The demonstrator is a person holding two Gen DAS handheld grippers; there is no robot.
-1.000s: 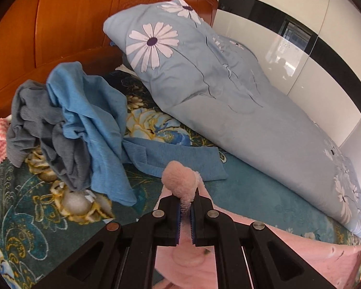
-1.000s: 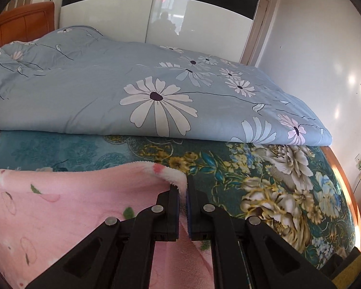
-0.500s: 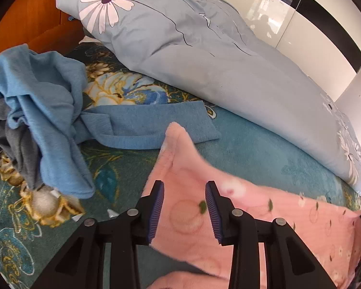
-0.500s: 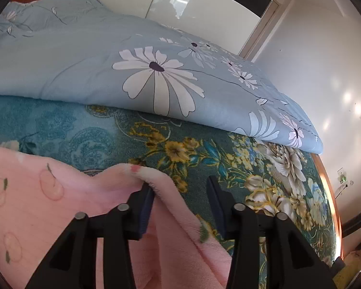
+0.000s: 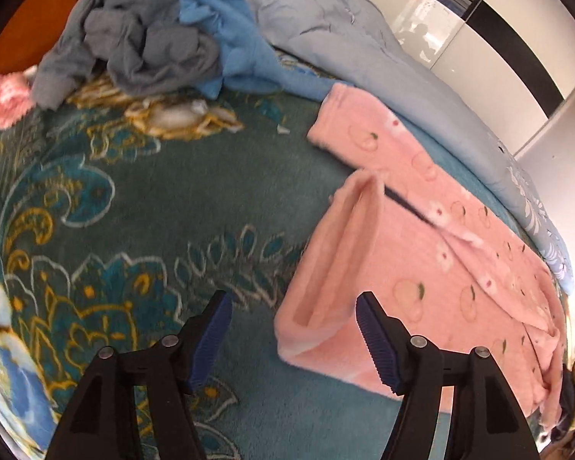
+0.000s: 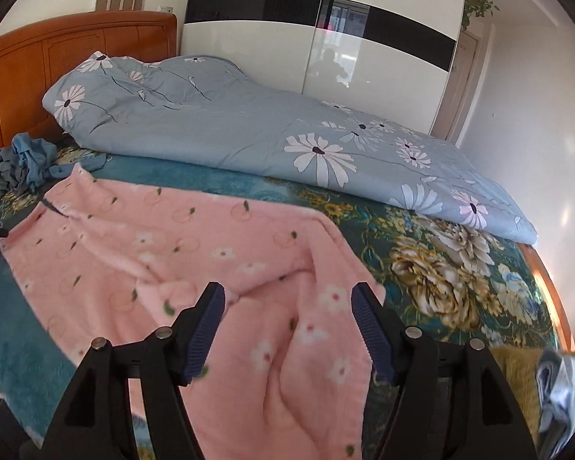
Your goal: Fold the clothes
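Left tongs [image 5: 293, 327] agape, pink garment [image 5: 421, 268] flat, right view adds wardrobe [image 6: 318, 34]

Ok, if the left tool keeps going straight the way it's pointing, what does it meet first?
Most likely the pink garment: its near folded edge lies just ahead of the open left tool, towards its right finger. Depth is hard to judge, so the teal floral bedspread beside that edge could come first.

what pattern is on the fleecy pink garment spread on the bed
Small peach outlines with green leaves, plus white flowers on the fleecy pink garment; clearest in the right wrist view.
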